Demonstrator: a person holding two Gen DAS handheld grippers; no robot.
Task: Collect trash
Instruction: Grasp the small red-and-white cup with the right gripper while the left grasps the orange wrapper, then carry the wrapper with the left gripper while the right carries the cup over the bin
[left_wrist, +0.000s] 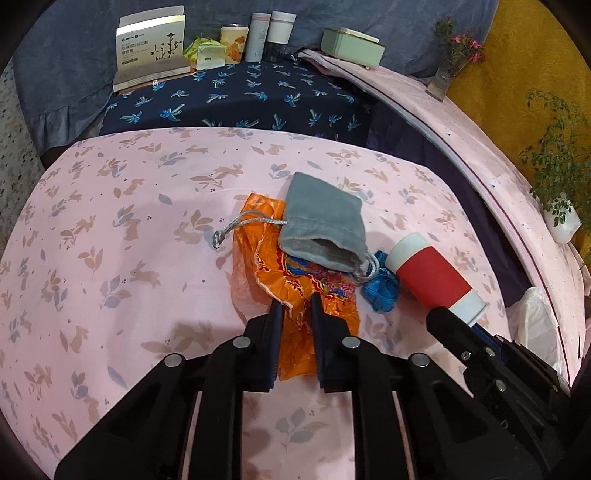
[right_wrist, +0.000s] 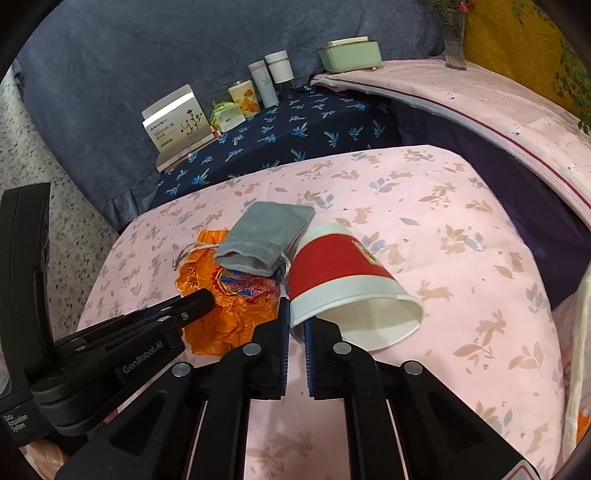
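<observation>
A crumpled orange plastic wrapper (left_wrist: 295, 277) lies on the pink rabbit-print tablecloth (left_wrist: 110, 229). My left gripper (left_wrist: 295, 308) is shut on its near edge, and the right wrist view shows that gripper (right_wrist: 203, 301) pinching the wrapper (right_wrist: 229, 317). A grey drawstring pouch (left_wrist: 321, 221) rests partly on the wrapper. A small blue crumpled scrap (left_wrist: 382, 290) lies beside it. A red and white paper cup (right_wrist: 340, 269) lies on its side, mouth toward me. My right gripper (right_wrist: 296, 317) is shut on the cup's rim wall, also seen as the right gripper (left_wrist: 439, 315) at the cup (left_wrist: 432, 273).
A white plastic bag (left_wrist: 532, 328) hangs past the table's right edge. Behind, a dark blue cloth (left_wrist: 258, 99) carries a box (left_wrist: 151, 48), a printed cup, bottles (left_wrist: 269, 35) and a pale green container (left_wrist: 351, 46). A vase (left_wrist: 447, 70) and potted plant (left_wrist: 557, 192) stand at right.
</observation>
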